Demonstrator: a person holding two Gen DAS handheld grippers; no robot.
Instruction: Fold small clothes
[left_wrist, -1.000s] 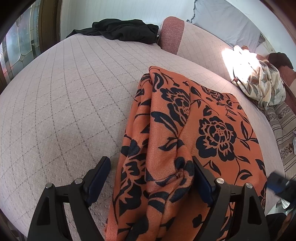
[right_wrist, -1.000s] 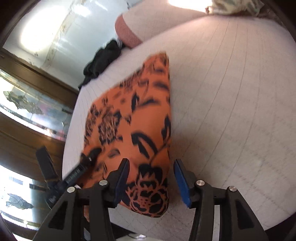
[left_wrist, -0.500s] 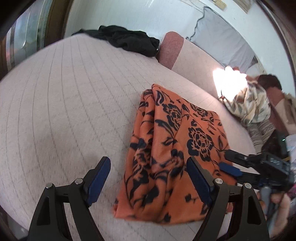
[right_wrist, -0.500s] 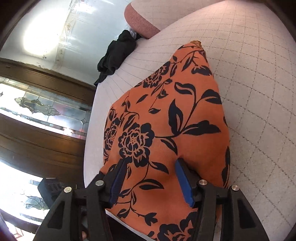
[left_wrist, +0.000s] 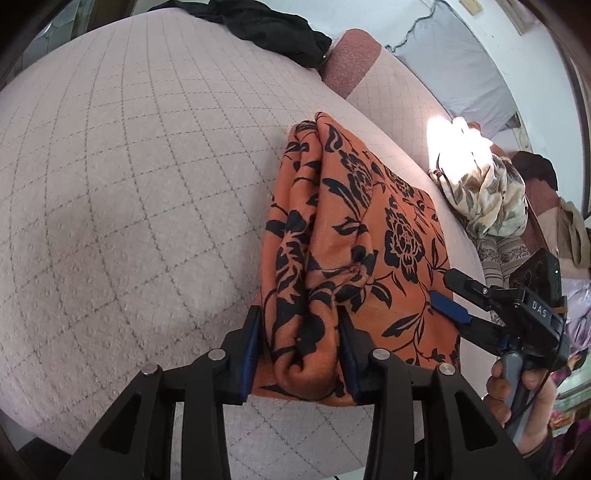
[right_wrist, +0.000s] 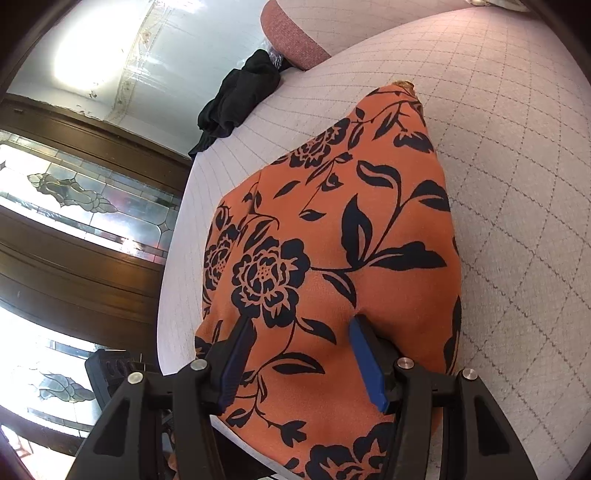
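An orange garment with black flowers (left_wrist: 369, 236) lies folded on the pink quilted bed (left_wrist: 129, 184). My left gripper (left_wrist: 298, 325) is at the garment's near left corner. Its jaws are closing, and both pads touch a rolled bunch of the cloth between them. In the right wrist view my right gripper (right_wrist: 301, 339) points down onto the flat top of the garment (right_wrist: 332, 221). Its jaws stand apart, with the fingertips (right_wrist: 360, 332) denting the cloth. The left wrist view shows the right gripper (left_wrist: 456, 301) at the garment's right edge, held by a hand (left_wrist: 524, 391).
A black garment (left_wrist: 266, 26) lies at the far corner of the bed, beside a pink bolster (left_wrist: 351, 62). A cream floral cloth pile (left_wrist: 487, 195) sits to the right. A dark wooden door with patterned glass (right_wrist: 74, 192) stands beyond the bed's edge.
My left gripper's jaws have narrowed from wide apart onto the bunched near edge of the garment. My right gripper moved onto the garment's top and has since stayed there.
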